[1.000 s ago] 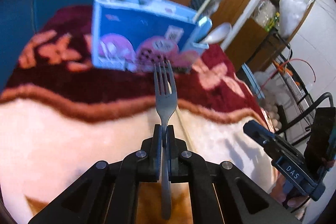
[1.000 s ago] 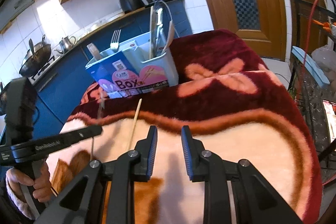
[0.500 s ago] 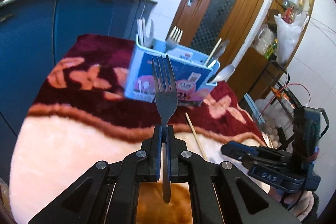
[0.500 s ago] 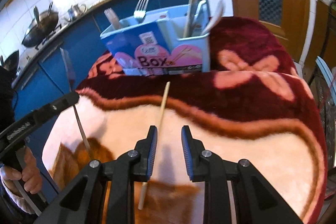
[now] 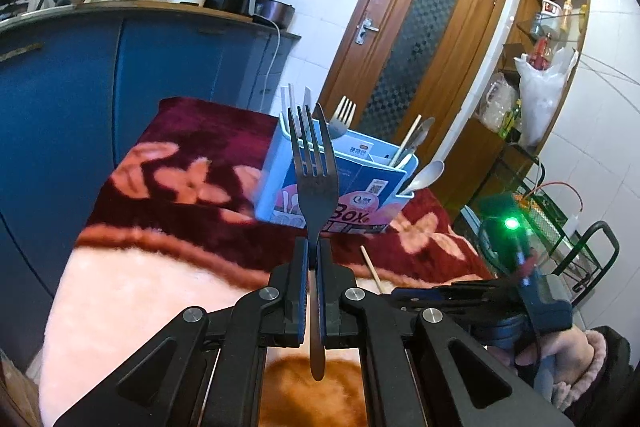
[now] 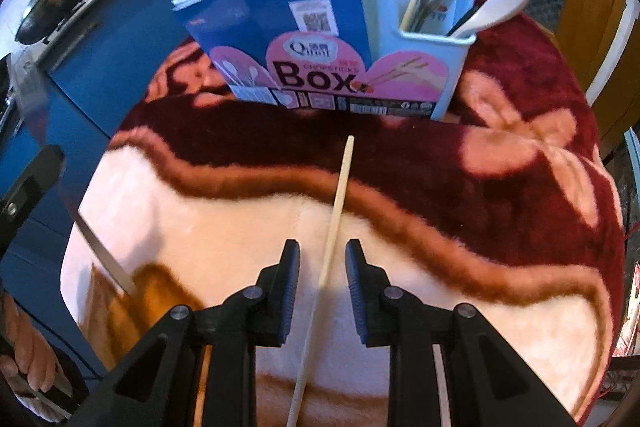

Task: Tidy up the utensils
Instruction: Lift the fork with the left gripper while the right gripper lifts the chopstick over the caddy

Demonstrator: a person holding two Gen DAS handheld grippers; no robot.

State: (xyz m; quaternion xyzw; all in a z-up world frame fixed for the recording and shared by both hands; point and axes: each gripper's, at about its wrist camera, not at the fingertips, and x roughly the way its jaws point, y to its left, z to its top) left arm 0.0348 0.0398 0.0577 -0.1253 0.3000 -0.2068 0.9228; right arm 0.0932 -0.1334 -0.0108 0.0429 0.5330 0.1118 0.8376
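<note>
Left gripper (image 5: 314, 259), jaws clamped on the fork (image 5: 314, 183), aims for the utensil box (image 5: 336, 183); right gripper (image 6: 322, 267) jaws part-open, straddling the chopstick (image 6: 334, 223) before it, unpinched.

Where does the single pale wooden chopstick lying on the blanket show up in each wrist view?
Left wrist: pale wooden chopstick just right of the left gripper, mostly hidden.
Right wrist: runs between the right gripper's open fingers, up toward centre.
Shared landmark: blue utensil box.
</note>
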